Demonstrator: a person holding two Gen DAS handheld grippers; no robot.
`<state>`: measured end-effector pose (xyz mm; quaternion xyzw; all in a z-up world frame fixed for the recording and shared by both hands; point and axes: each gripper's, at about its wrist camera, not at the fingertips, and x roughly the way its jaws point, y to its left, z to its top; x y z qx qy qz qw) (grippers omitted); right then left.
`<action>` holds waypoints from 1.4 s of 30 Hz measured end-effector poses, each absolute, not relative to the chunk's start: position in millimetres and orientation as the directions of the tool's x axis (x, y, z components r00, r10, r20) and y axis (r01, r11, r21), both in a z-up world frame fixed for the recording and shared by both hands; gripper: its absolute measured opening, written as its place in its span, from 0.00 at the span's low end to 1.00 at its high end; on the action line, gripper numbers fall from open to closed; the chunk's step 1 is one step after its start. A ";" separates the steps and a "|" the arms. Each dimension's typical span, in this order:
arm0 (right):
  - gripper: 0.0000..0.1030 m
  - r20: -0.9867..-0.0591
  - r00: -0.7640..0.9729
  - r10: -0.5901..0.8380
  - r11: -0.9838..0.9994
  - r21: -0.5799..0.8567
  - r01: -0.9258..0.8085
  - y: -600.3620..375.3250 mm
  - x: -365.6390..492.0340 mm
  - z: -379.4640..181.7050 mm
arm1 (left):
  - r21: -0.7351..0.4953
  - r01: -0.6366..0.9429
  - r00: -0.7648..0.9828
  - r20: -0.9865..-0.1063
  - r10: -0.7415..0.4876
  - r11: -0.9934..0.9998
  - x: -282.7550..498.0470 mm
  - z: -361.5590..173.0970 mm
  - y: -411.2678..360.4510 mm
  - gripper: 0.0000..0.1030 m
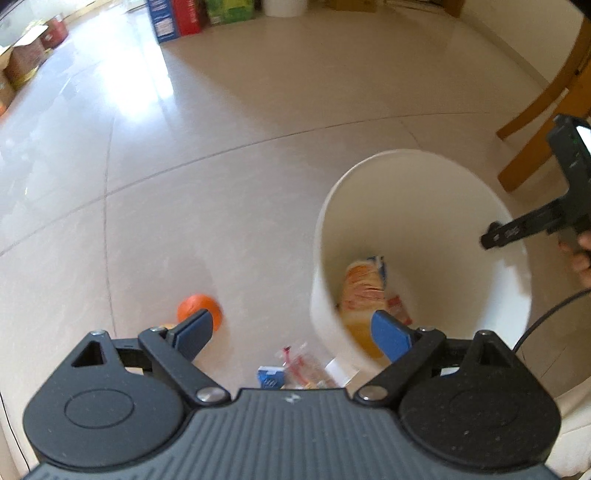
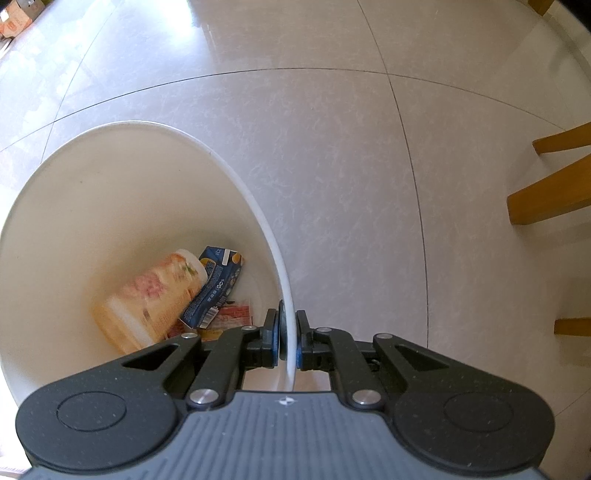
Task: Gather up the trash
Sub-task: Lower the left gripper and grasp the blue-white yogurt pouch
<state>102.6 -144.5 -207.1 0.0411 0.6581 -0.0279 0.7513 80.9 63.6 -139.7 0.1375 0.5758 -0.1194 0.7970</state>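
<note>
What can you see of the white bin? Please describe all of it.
The white bin is a round, smooth container that looks like plastic, open at the top with no lid. It stands on the pale tiled floor. Inside lie an orange and pink package, a dark blue wrapper and smaller wrappers beneath. The right gripper is shut on its rim, one finger inside and one outside. More trash lies on the floor beside it.

I see a glossy pale tiled floor (image 1: pixel 258 110) with dark grout lines crossing it. At the far edge of that floor stand blue, red and green boxes (image 1: pixel 199 16); open cardboard boxes (image 1: pixel 26 55) sit along its left edge. Wooden chair legs (image 2: pixel 550 199) rest on its right side.
</note>
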 end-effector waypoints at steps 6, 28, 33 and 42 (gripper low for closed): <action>0.10 -0.990 0.139 0.002 0.996 0.015 0.092 -141.7 101.4 -206.7 | 0.084 0.315 0.302 -0.953 -0.016 0.945 61.6 -175.2 95.8 0.90; 0.12 -0.987 0.157 -0.022 0.996 -0.008 0.093 -135.5 97.1 -209.3 | 0.111 0.372 0.164 -0.985 0.052 0.922 -3.9 -359.9 137.0 0.58; 0.12 -0.987 0.159 -0.030 0.996 -0.016 0.090 -133.4 97.0 -208.8 | 0.116 0.384 0.153 -0.986 0.060 0.916 0.7 -379.7 135.5 0.44; 0.12 -0.986 0.165 -0.033 0.996 -0.018 0.093 -132.7 96.2 -208.1 | 0.129 0.342 0.147 -0.986 0.082 0.931 17.4 -411.0 139.5 0.38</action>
